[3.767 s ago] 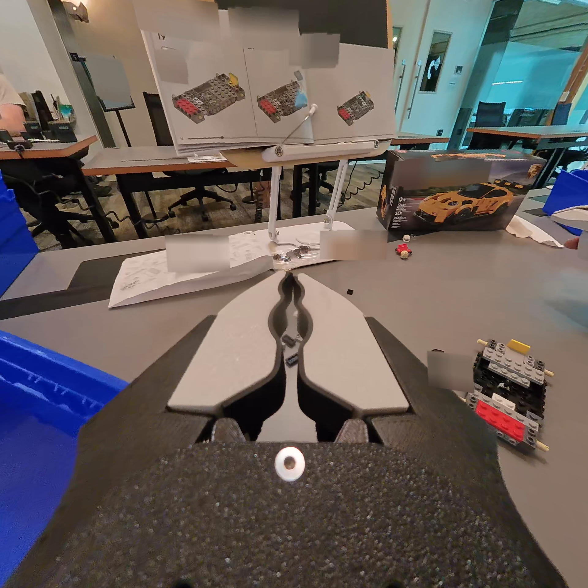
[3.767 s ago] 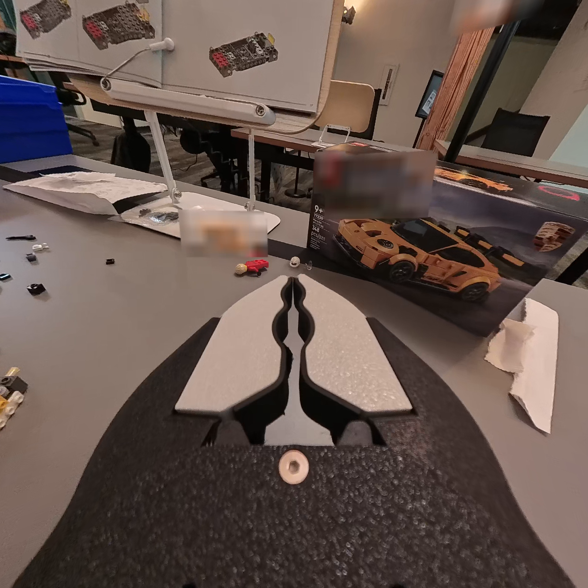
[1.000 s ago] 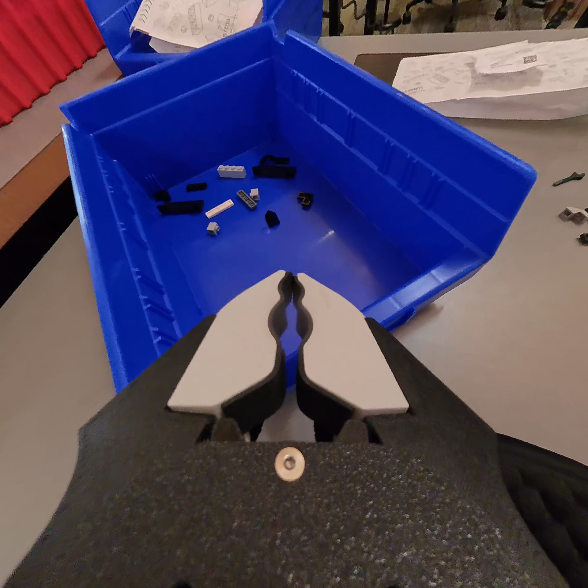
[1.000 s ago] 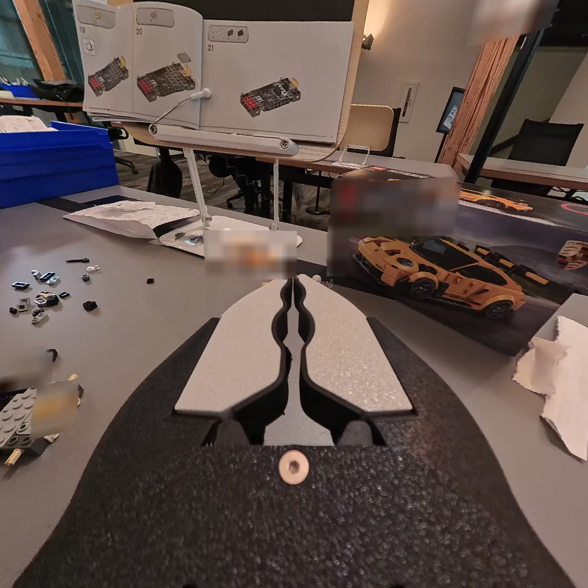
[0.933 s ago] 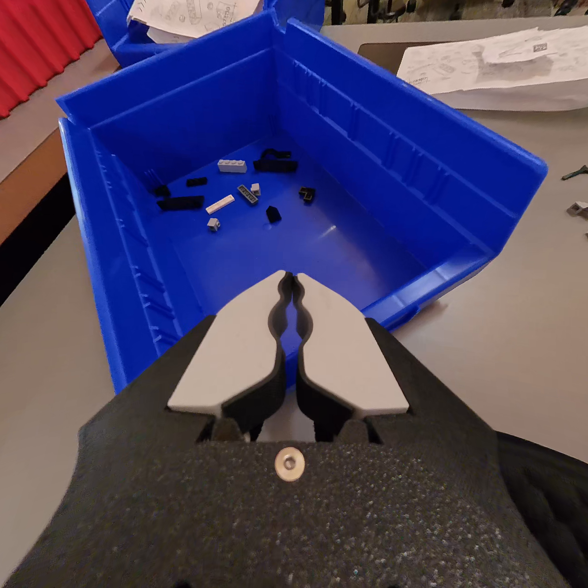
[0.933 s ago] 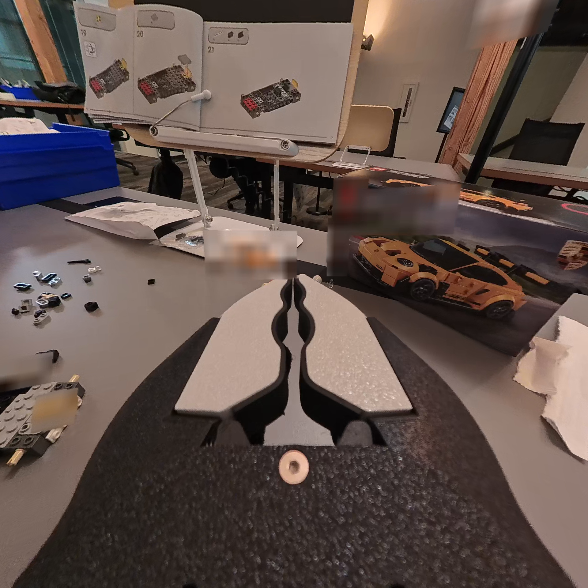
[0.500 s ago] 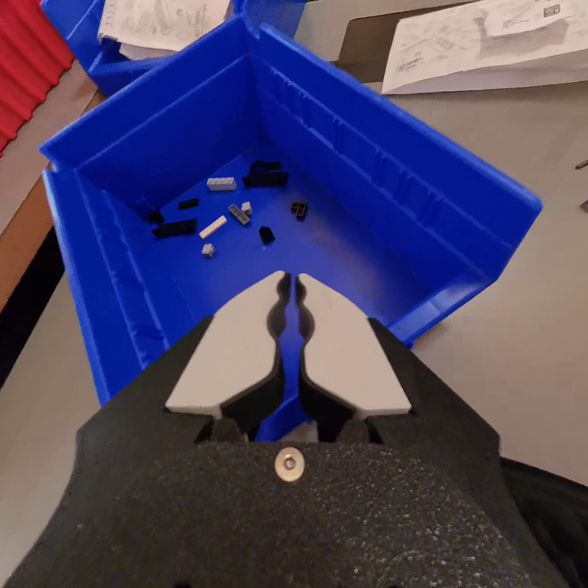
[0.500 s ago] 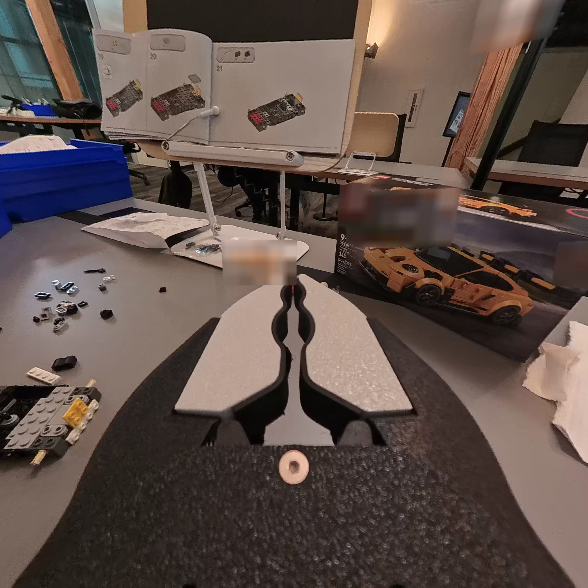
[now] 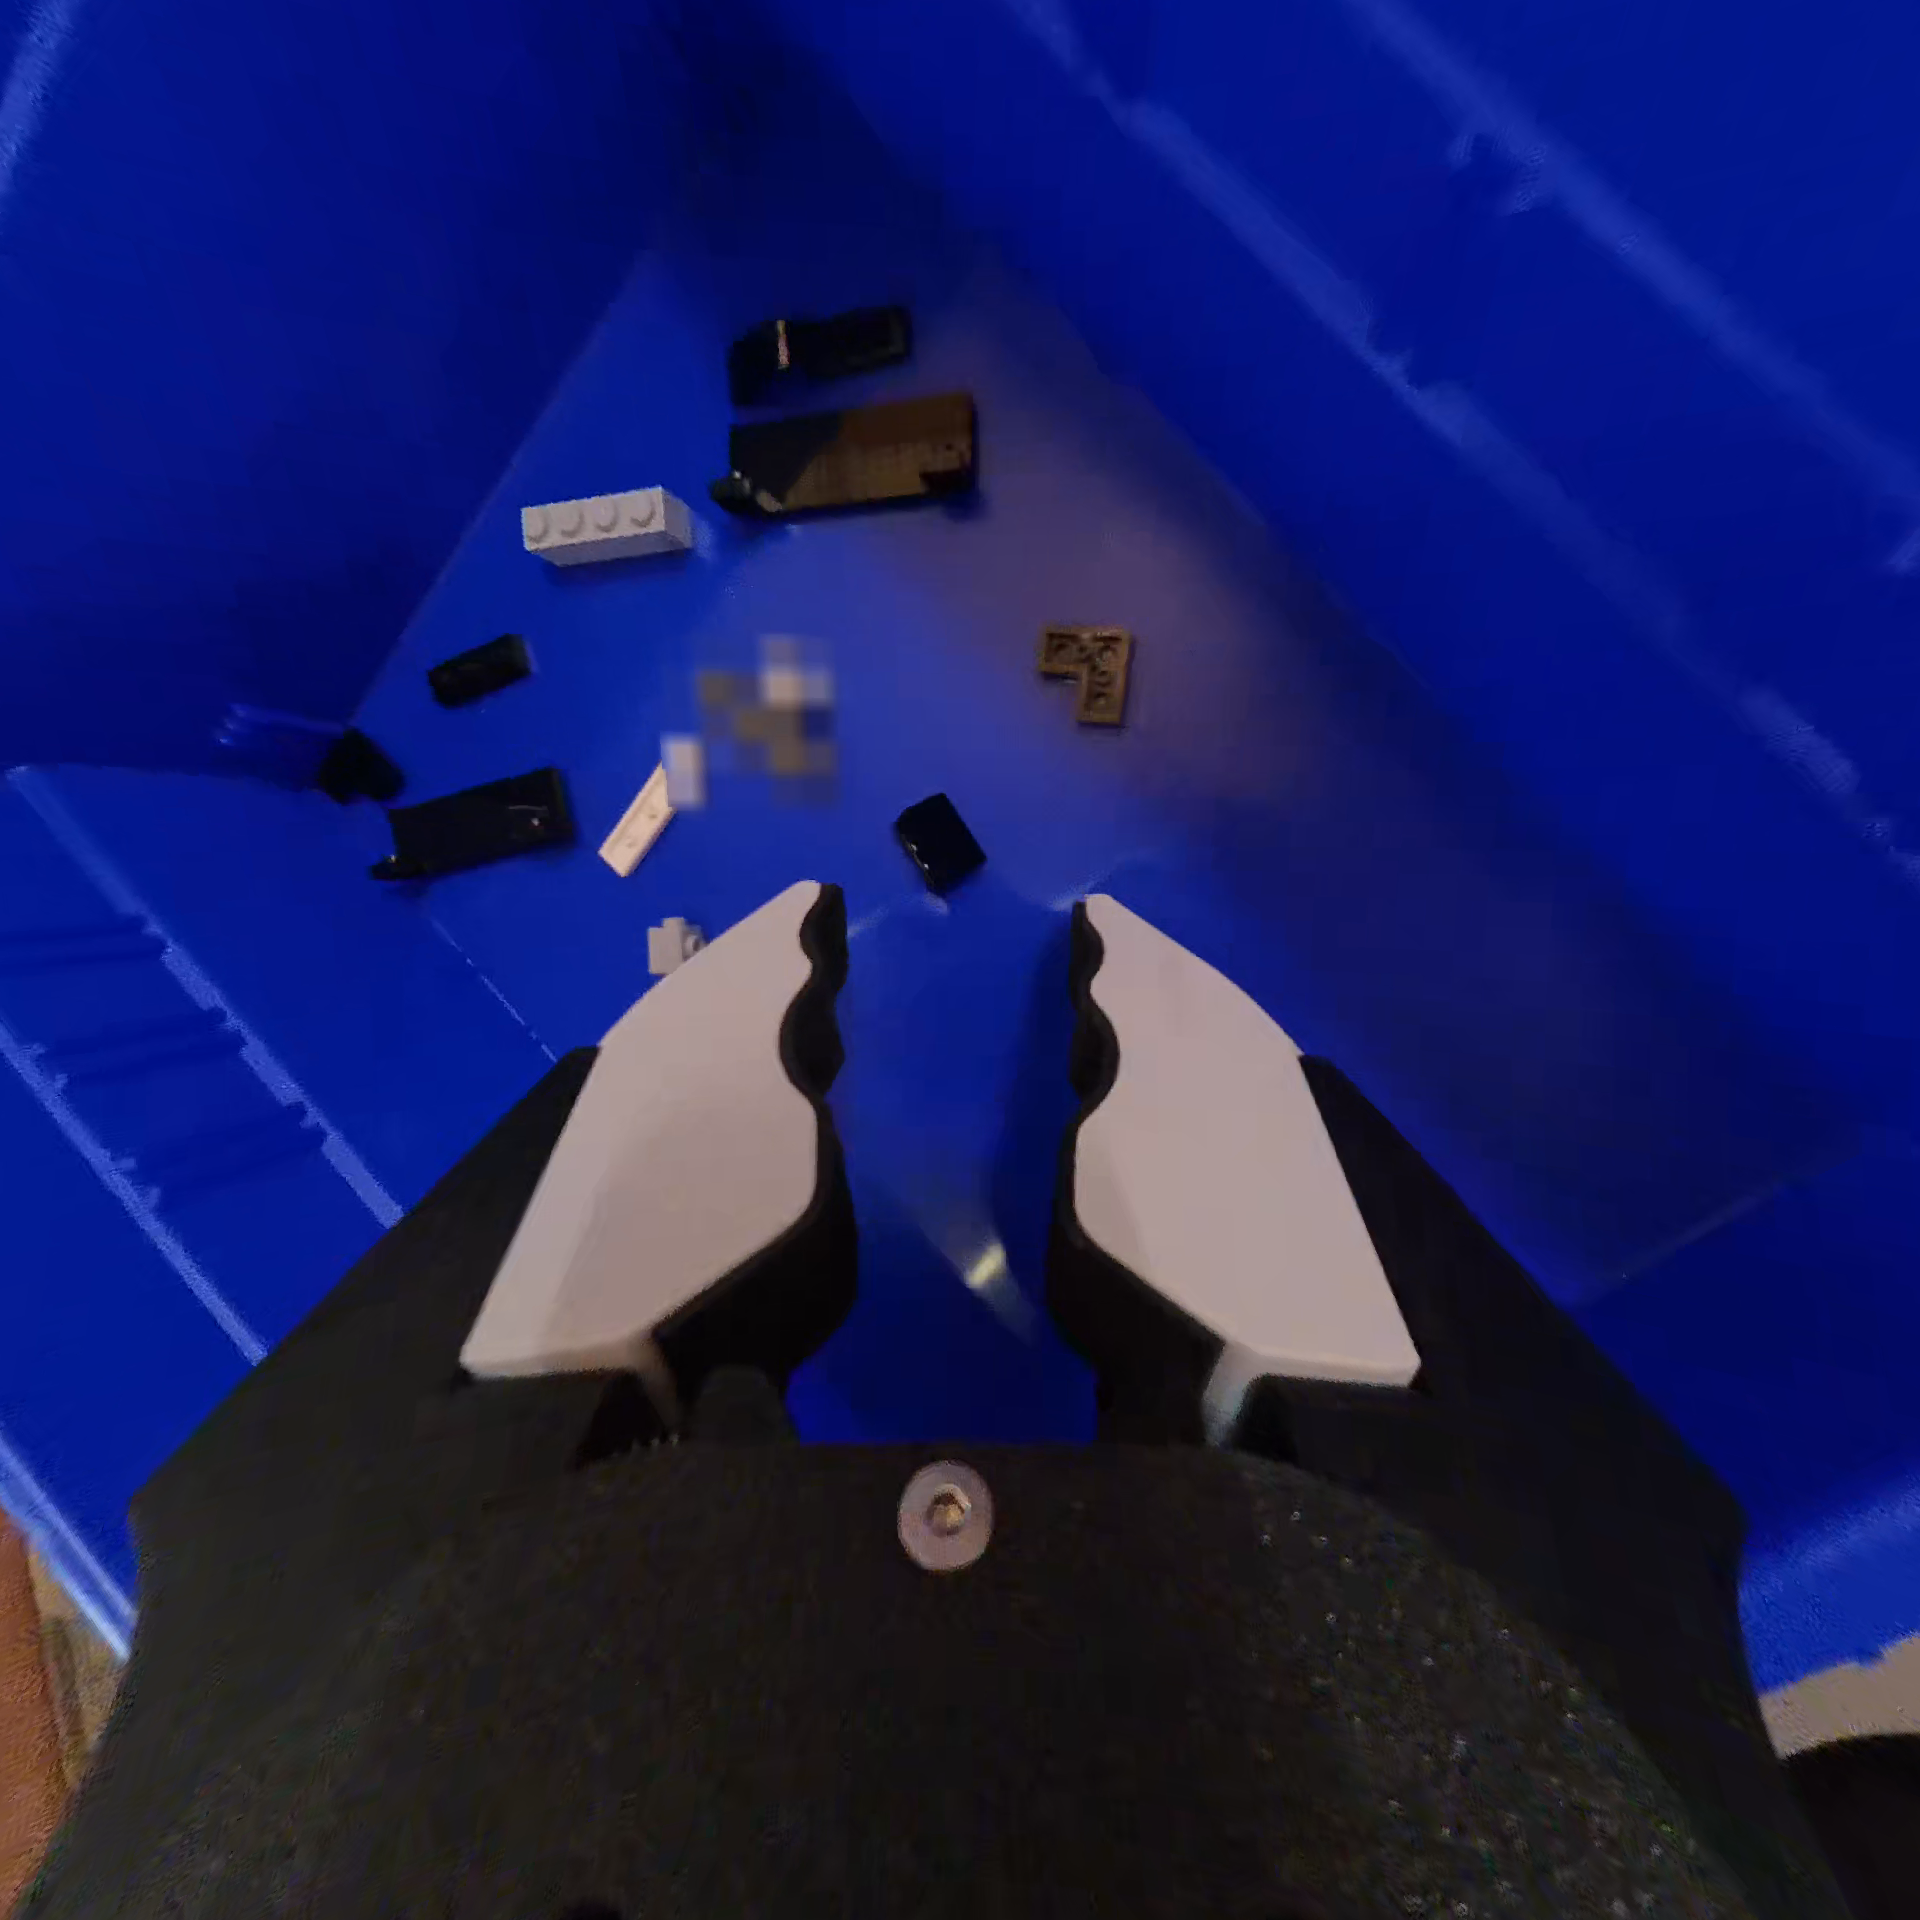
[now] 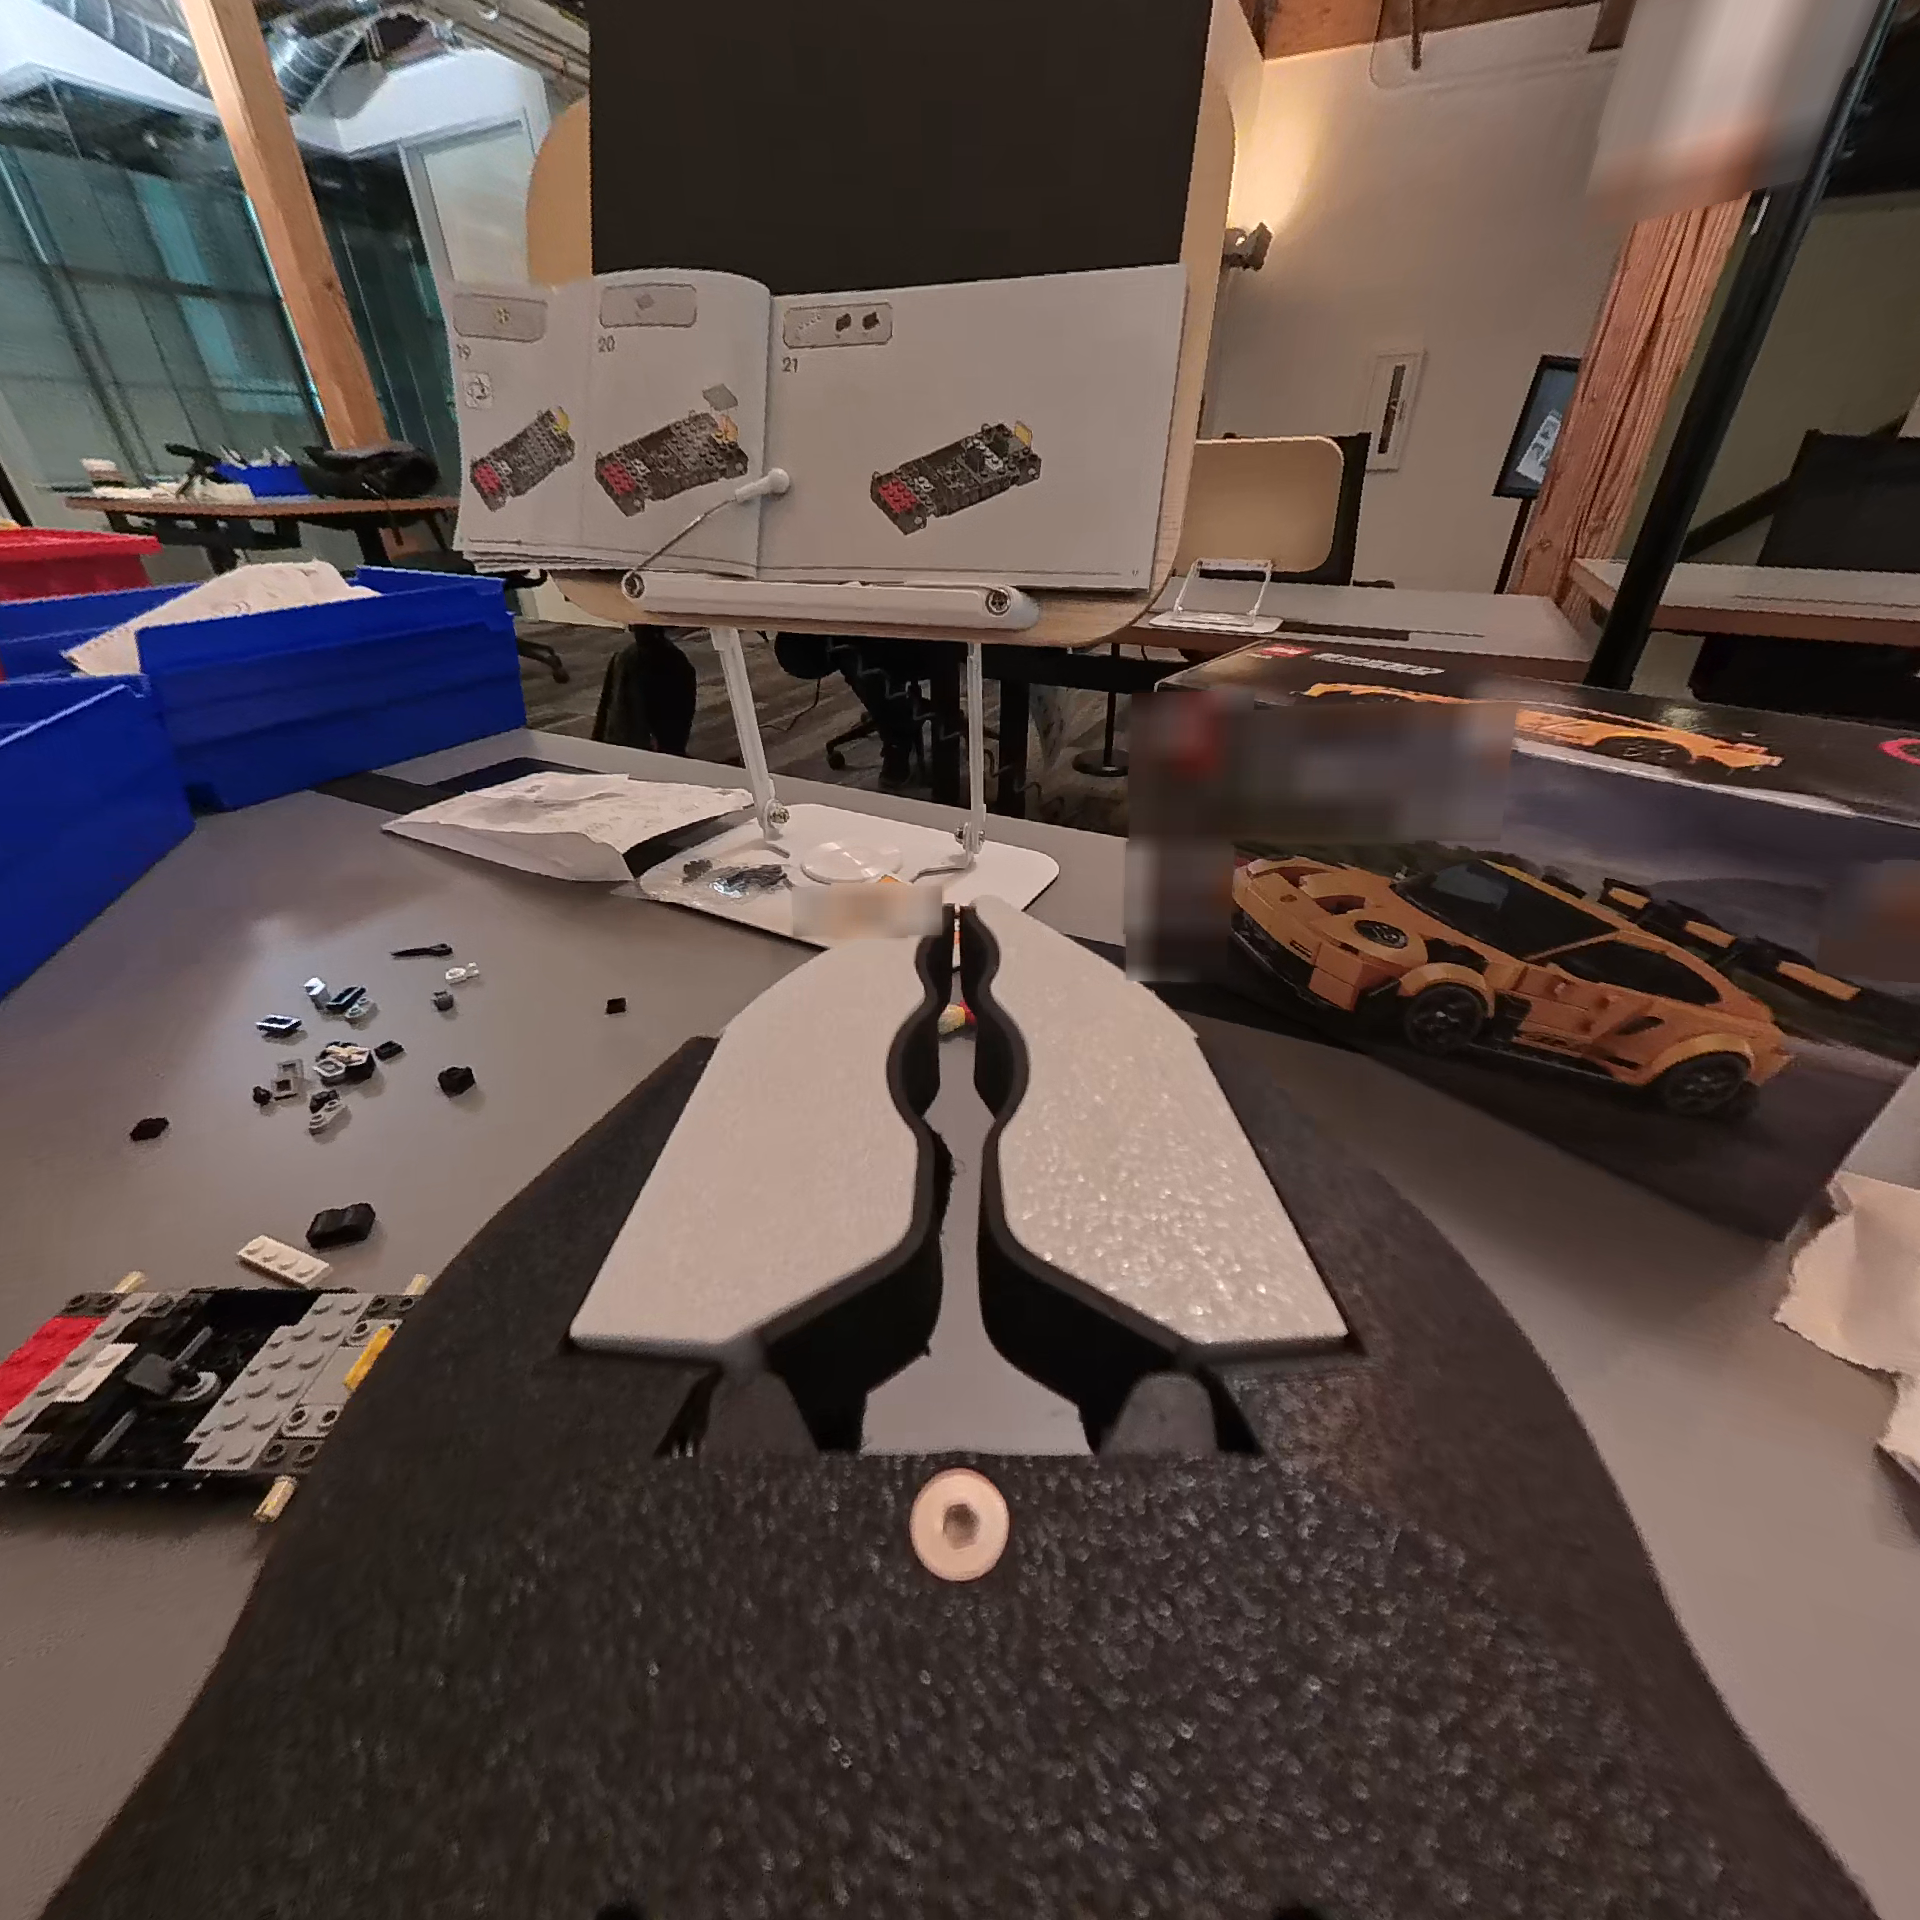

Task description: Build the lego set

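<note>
Left tool (image 9: pixel 951 904) spread wide inside blue bin (image 9: pixel 1455 436), above scattered black and grey bricks (image 9: pixel 606 525). Right tool (image 10: pixel 954 920) clenched, empty. Half-built car base (image 10: pixel 177 1382), black-grey with red patch, on desk (image 10: pixel 644 966).

Left gripper (image 9: pixel 951 904), jaws apart, inside blue bin (image 9: pixel 1455 520)

Each gripper, the left gripper (image 9: pixel 951 906) and the right gripper (image 10: pixel 954 916), has a black grainy body, one silver screw in the middle, and two light grey fingers (image 9: pixel 686 1132) with wavy black inner edges
</note>
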### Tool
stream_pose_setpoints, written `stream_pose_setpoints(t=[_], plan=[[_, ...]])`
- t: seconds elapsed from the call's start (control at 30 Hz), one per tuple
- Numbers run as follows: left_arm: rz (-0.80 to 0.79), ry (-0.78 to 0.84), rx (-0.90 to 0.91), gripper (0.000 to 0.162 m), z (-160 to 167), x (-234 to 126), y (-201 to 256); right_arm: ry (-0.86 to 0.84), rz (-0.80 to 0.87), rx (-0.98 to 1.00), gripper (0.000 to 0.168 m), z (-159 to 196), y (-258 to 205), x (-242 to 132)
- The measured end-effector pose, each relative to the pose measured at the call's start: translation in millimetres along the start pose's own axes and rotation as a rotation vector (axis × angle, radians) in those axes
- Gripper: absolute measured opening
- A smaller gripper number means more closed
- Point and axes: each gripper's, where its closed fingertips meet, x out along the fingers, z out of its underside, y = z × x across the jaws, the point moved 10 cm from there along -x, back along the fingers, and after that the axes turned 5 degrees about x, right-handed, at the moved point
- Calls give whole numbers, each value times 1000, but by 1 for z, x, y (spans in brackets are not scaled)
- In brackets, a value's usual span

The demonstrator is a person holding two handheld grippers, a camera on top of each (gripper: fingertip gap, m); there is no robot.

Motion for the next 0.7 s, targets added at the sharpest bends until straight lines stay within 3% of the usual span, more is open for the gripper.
stream_pose_setpoints(t=[0.47,0.6,0.7], plan=[[139,-36,-166,28,-6,21,-25,-20,3,6,0,3,3,2],[182,-19,-189,13,-6,22,-25,-20,0,9,0,3,3,1],[188,-19,-196,11,-6,23,-26,-18,0,10,0,2,3,1]])
